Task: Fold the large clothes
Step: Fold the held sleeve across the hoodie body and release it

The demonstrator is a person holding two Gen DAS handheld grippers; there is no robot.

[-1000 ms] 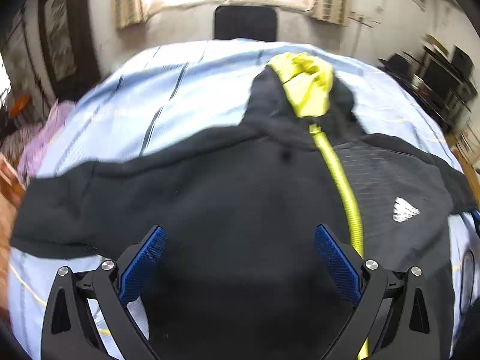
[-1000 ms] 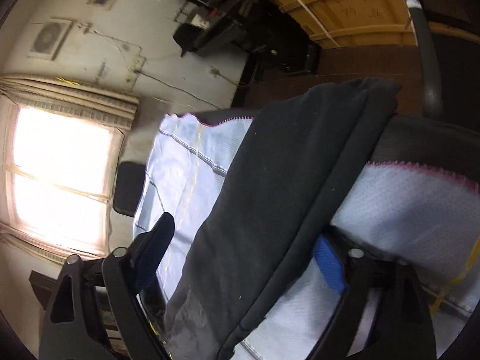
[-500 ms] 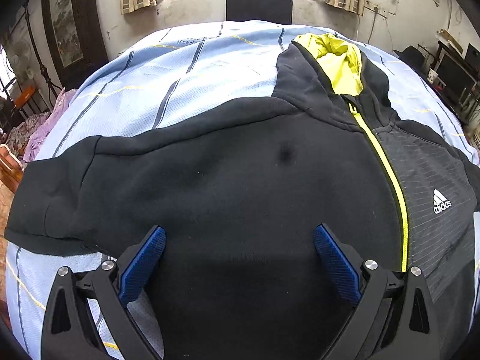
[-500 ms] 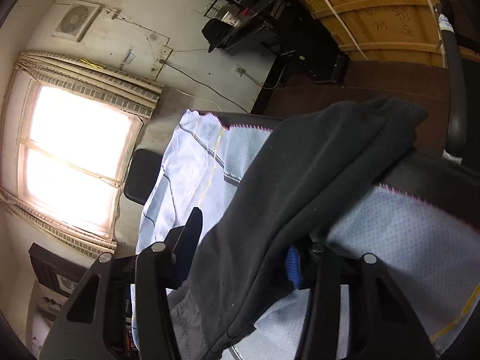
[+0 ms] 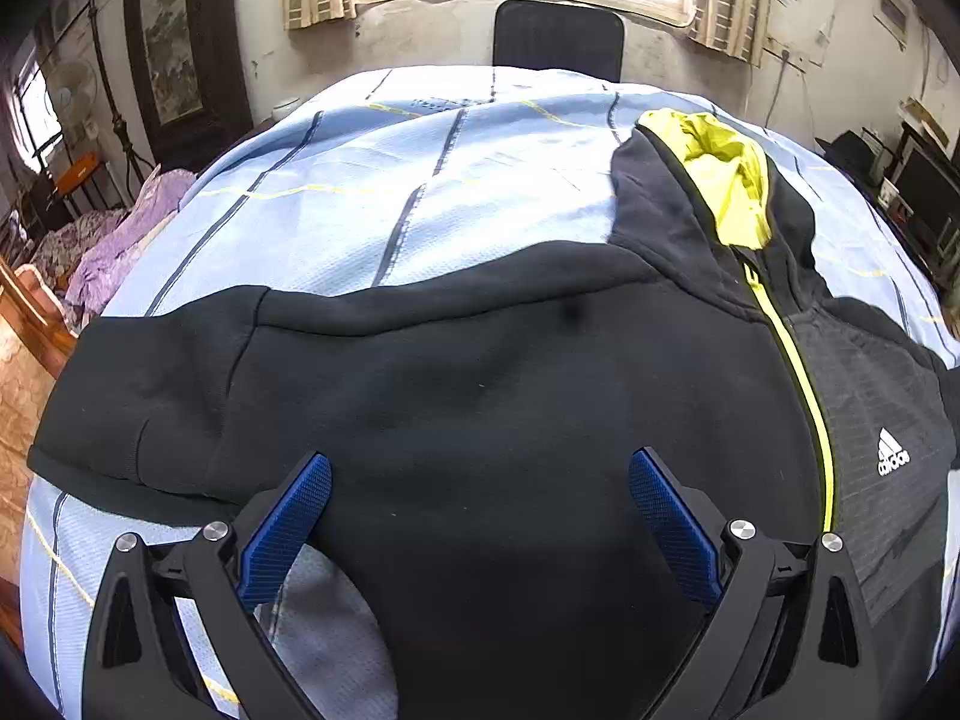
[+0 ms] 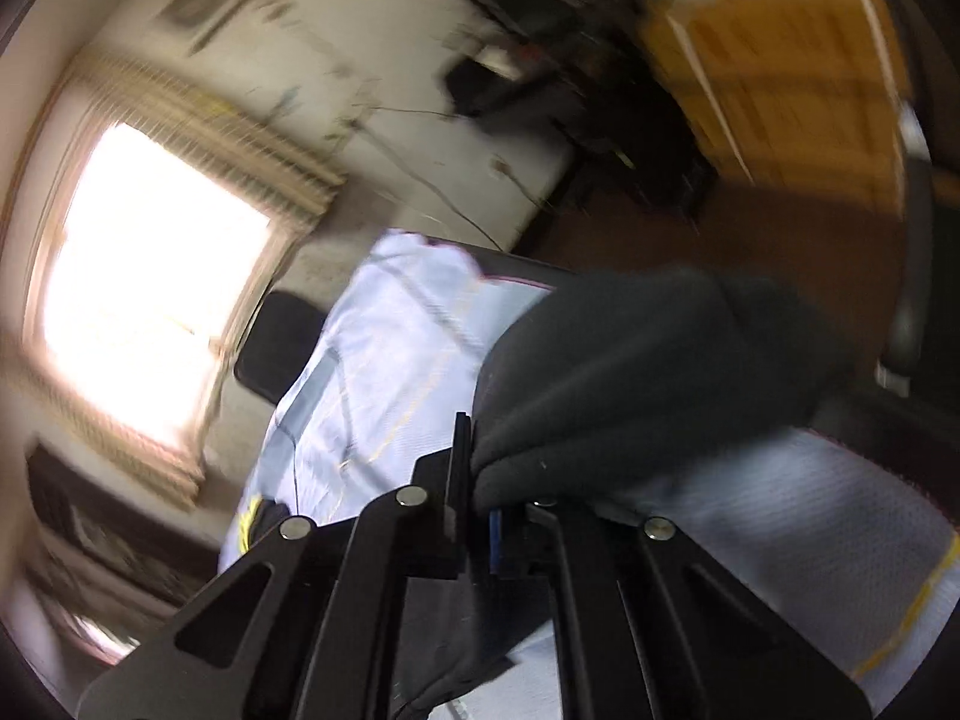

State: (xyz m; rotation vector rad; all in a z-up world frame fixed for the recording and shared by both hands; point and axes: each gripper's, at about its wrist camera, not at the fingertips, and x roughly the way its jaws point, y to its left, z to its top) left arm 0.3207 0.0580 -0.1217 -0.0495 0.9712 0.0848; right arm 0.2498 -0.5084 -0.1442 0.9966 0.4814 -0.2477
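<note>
A black hooded jacket (image 5: 480,396) with a yellow zip and yellow-lined hood (image 5: 729,180) lies spread front-up on the light blue bed sheet (image 5: 420,180). Its left sleeve (image 5: 150,396) stretches out to the left. My left gripper (image 5: 480,498) is open and empty, hovering over the jacket's lower body. In the right wrist view, my right gripper (image 6: 480,498) is shut on the jacket's dark right sleeve (image 6: 648,372), lifted off the sheet (image 6: 810,516). That view is blurred.
A black chair back (image 5: 558,39) stands at the far edge of the bed under a bright window. Purple bedding (image 5: 120,234) lies off the left edge. Shelves with electronics (image 5: 918,192) stand at the right. A wooden cabinet (image 6: 780,78) shows beyond the right edge.
My right gripper has closed on the sleeve and lifted it. My left gripper has stayed open while its view shifted, showing more of the bed's far side.
</note>
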